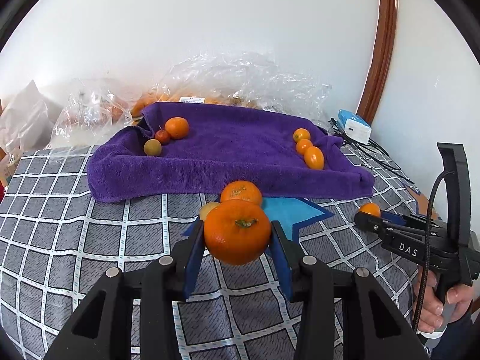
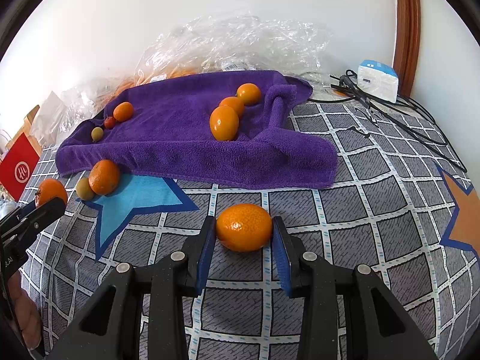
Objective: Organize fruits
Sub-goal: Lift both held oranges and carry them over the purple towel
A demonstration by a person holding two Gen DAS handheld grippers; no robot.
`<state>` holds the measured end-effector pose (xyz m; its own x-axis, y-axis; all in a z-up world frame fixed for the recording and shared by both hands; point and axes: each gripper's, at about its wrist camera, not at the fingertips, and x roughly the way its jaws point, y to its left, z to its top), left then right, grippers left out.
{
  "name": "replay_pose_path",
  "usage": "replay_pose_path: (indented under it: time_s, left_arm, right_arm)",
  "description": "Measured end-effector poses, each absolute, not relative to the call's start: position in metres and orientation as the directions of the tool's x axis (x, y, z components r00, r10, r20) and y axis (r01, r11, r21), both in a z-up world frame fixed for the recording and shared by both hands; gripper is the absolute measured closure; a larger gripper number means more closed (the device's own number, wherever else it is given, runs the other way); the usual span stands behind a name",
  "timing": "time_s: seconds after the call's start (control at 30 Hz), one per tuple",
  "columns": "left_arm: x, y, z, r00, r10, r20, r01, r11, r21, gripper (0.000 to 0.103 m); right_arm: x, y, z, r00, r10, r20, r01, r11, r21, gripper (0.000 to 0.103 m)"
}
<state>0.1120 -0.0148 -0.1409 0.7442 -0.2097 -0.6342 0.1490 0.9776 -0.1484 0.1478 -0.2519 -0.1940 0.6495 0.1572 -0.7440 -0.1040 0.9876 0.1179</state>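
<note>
My left gripper [image 1: 237,234] is shut on a large mandarin [image 1: 237,231], held above the checked cloth; it also shows in the right wrist view [image 2: 50,193]. My right gripper [image 2: 243,229] is shut on a smooth orange fruit [image 2: 243,227] at the cloth surface; in the left wrist view it shows at the right [image 1: 369,210]. A purple towel [image 1: 228,153] holds three small orange fruits [image 1: 313,157] on its right and an orange, a red and a green fruit [image 1: 163,136] on its left. Another mandarin [image 1: 241,191] and a yellowish fruit [image 1: 208,209] lie at the towel's front edge.
Clear plastic bags [image 1: 240,81] with more fruit lie behind the towel against the wall. A white and blue box [image 1: 354,126] and black cables [image 2: 399,114] sit at the back right. A red paper bag [image 2: 18,168] stands at the left.
</note>
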Motion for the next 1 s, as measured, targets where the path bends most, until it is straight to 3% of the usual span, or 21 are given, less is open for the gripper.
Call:
replay_pose_path:
  time_s: [1.0]
  left_arm:
    - [0.1065,-0.0054,-0.1356,0.775,-0.215,-0.594,0.121,0.973,-0.194,0.063]
  right_arm:
    - [0.1459,-0.2505,-0.1898,0.659,0.153,-0.736,-0.1,0.988,0.115,0.066]
